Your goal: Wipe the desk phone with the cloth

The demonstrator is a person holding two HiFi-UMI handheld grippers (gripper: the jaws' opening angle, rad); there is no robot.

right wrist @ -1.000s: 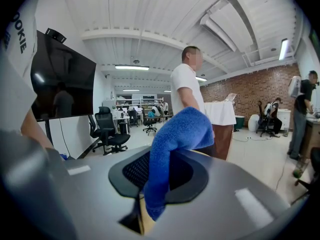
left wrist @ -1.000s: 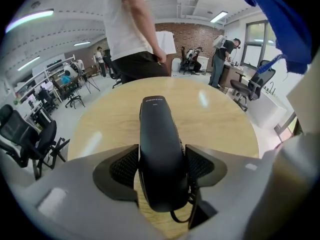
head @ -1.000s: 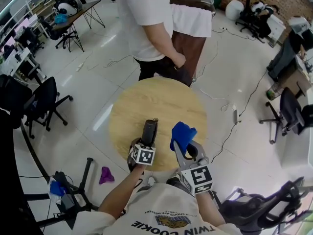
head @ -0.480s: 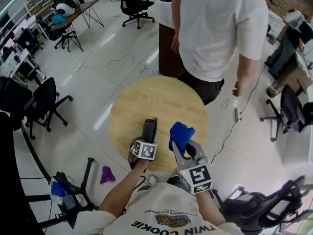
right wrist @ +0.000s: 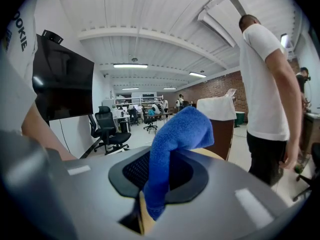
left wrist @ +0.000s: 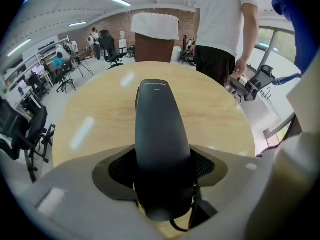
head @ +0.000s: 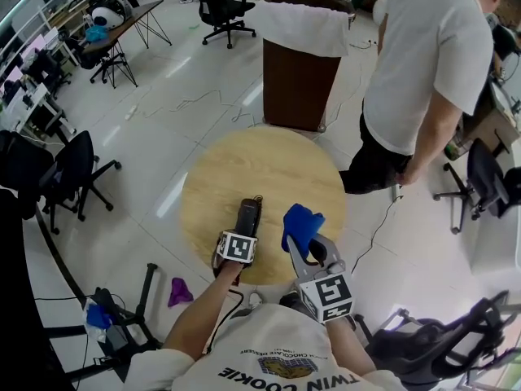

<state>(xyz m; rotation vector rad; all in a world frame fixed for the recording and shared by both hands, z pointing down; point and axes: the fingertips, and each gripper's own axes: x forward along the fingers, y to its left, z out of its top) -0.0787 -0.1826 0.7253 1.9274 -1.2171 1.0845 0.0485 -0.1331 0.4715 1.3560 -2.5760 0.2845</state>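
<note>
A black phone handset [head: 248,213] lies lengthwise over the near part of the round wooden table [head: 244,165]. My left gripper [head: 242,230] is shut on its near end. In the left gripper view the handset [left wrist: 156,129] runs straight out from between the jaws of the left gripper [left wrist: 162,196]. A blue cloth [head: 301,223] bunches out of my right gripper [head: 306,241], which is shut on it and held just right of the handset, a small gap apart. In the right gripper view the cloth [right wrist: 176,134] stands up from the right gripper [right wrist: 157,186], which points upward.
A person in a white shirt [head: 427,63] stands at the table's far right. A brown lectern with a white cover [head: 297,63] stands behind the table. Office chairs [head: 69,173] ring the floor, cables trail to the right, and a purple scrap [head: 177,290] lies on the floor.
The person in white has walked from behind the table round to its far right, uncovering the lectern. Both grippers stay almost where they were, each still holding its object.
</note>
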